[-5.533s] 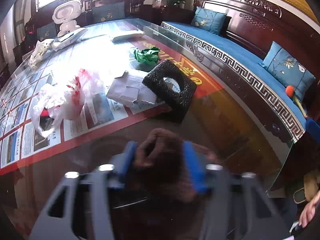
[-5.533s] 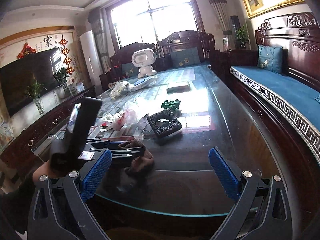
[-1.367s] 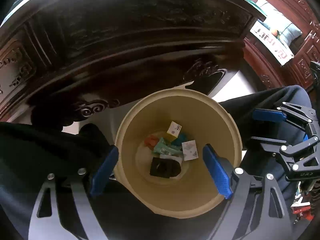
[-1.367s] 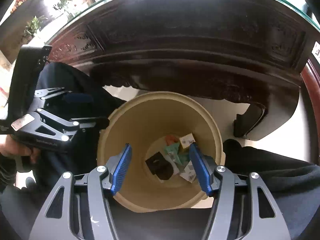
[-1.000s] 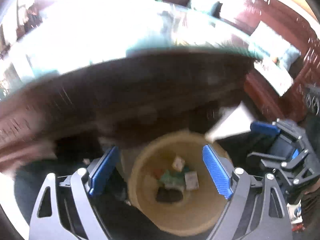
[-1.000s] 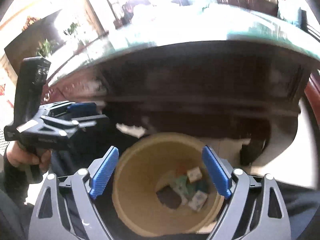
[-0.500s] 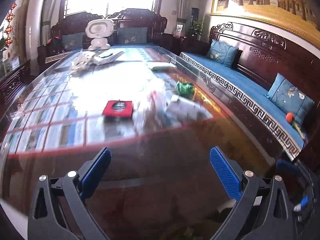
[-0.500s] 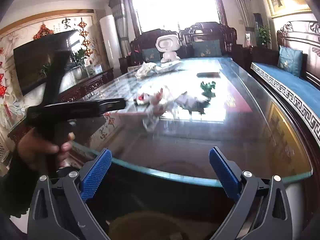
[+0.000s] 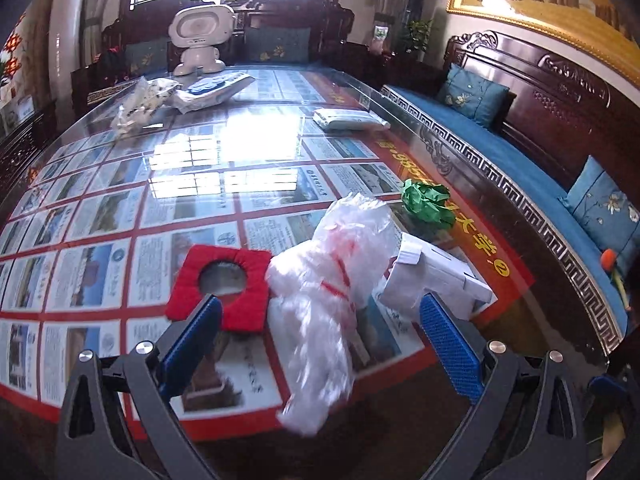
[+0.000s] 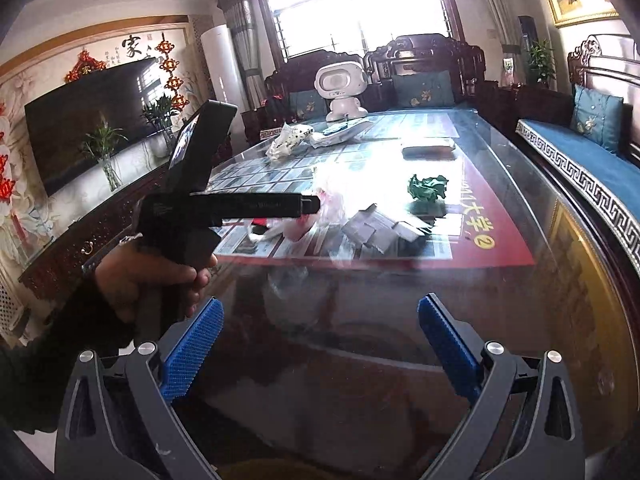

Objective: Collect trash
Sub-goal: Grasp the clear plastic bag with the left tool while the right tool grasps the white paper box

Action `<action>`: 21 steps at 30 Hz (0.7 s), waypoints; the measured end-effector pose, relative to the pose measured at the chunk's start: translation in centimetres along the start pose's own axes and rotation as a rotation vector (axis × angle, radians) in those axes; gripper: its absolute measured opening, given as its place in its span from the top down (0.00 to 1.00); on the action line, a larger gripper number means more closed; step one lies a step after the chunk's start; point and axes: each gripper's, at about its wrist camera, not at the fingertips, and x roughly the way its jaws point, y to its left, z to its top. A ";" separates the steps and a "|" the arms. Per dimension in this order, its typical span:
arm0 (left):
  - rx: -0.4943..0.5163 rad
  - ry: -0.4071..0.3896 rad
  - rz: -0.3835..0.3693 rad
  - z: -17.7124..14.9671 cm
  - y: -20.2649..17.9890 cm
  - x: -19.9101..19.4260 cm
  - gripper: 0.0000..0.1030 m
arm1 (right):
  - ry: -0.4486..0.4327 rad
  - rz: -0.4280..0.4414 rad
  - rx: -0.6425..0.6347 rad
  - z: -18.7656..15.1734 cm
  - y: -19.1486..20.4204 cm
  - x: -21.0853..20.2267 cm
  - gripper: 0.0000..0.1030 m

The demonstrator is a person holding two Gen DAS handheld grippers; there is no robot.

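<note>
Left wrist view: the left tongs (image 9: 320, 332) stand wide apart and hold nothing, poised over the near part of the glass worktop (image 9: 248, 148). Between the two blue pads (image 9: 448, 346), and reaching just ahead of them, lies a crumpled clear plastic bag (image 9: 332, 292) with red markings. Touching the bag on its left, just ahead of the left pad, is a red square pad with a round hole (image 9: 222, 286). Just ahead of the right pad lies folded white paper (image 9: 434, 280), against the bag's right side. Farther ahead and to the right sits a green crumpled wad (image 9: 428, 202).

Right wrist view: the right tongs (image 10: 320, 340) are likewise spread wide and empty, above the worktop's near edge. The hand (image 10: 148, 276) holding the left tool shows ahead and to the left. The bag (image 10: 320, 208), paper (image 10: 380, 228) and green wad (image 10: 426, 188) lie well ahead of these tongs.
</note>
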 end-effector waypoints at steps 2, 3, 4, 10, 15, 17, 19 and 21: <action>-0.005 0.014 -0.016 0.3 0.0 0.7 0.07 | -0.004 0.013 0.011 0.8 -0.5 0.6 0.08; -0.001 0.015 -0.017 0.4 -0.2 0.8 0.08 | -0.003 0.017 0.012 1.1 -0.7 0.8 0.08; 0.006 0.018 -0.017 0.4 -0.3 0.9 0.12 | -0.003 0.016 0.016 1.6 -1.0 1.1 0.08; 0.025 0.052 -0.044 0.4 -0.5 2.1 0.66 | 0.007 0.024 0.059 3.8 -2.5 2.7 0.08; 0.049 0.019 -0.078 0.2 -1.0 1.2 0.69 | 0.027 0.013 0.088 4.7 -3.3 3.9 0.08; 0.054 -0.003 -0.081 0.0 -1.1 0.4 0.69 | 0.029 -0.011 0.097 4.9 -3.6 4.2 0.08; 0.047 -0.021 -0.091 -0.1 -1.0 -0.4 0.69 | 0.043 -0.050 0.112 4.9 -3.8 4.7 0.08; 0.042 -0.036 -0.093 0.0 -0.7 -1.1 0.69 | 0.068 -0.094 0.143 4.9 -4.0 5.5 0.08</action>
